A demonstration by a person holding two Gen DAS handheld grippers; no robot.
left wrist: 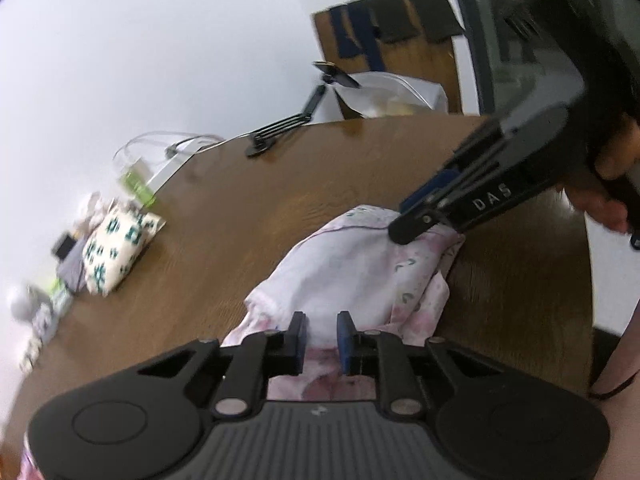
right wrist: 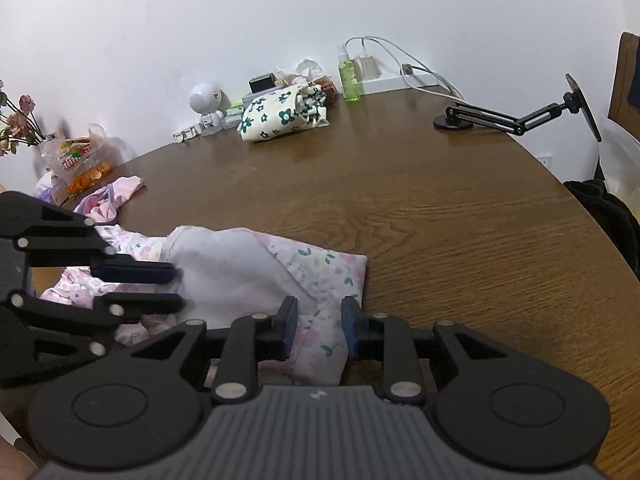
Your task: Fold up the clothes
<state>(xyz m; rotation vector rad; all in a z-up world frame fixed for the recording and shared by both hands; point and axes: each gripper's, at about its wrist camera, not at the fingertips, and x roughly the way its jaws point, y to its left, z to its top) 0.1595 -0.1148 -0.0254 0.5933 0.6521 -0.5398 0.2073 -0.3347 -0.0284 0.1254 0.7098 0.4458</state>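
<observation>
A pink floral garment (left wrist: 352,272) with a white lining lies bunched near the front of the brown wooden table (left wrist: 280,184). In the left wrist view my left gripper (left wrist: 322,334) is shut on the near fold, with white cloth filling the gap between its pads. My right gripper (left wrist: 402,220), held by a hand (left wrist: 608,184), pinches the far corner. In the right wrist view the garment (right wrist: 240,272) runs between the pads of my right gripper (right wrist: 320,328), which is shut on its floral edge. My left gripper (right wrist: 180,288) comes in from the left, with cloth between its fingers.
A second pink garment (right wrist: 112,198) lies at the left by a snack bag (right wrist: 80,160). Along the wall stand a floral pouch (right wrist: 280,116), a green bottle (right wrist: 349,76) and a small white device (right wrist: 206,104). A black jointed phone arm (right wrist: 516,116) sits far right, near a wooden chair (left wrist: 400,48).
</observation>
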